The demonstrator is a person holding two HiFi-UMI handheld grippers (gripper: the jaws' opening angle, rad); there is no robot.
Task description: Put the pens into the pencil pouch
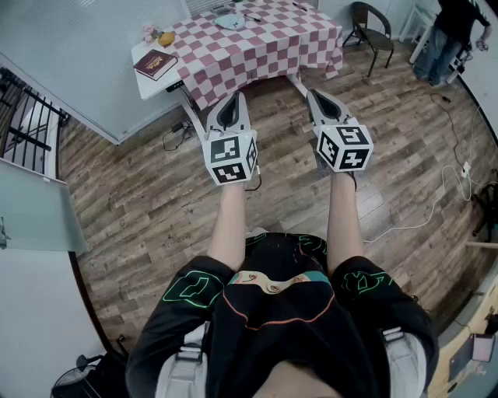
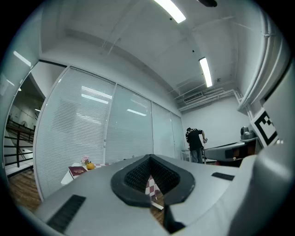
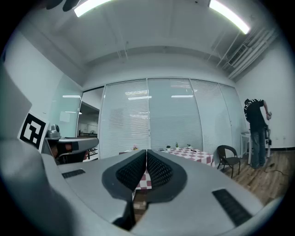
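Observation:
The table with the red-and-white checked cloth stands ahead of me across the wooden floor. On its far part lies a pale blue flat thing, perhaps the pouch, with small dark pen-like things beside it; they are too small to tell apart. My left gripper and right gripper are held level side by side, well short of the table, both shut and empty. The left gripper shows jaws pressed together; so does the right gripper. The checked table shows far off.
A dark red book, an orange thing and pink flowers sit on the table's left end. A dark chair stands to the right. A person stands at the far right. Cables trail over the floor.

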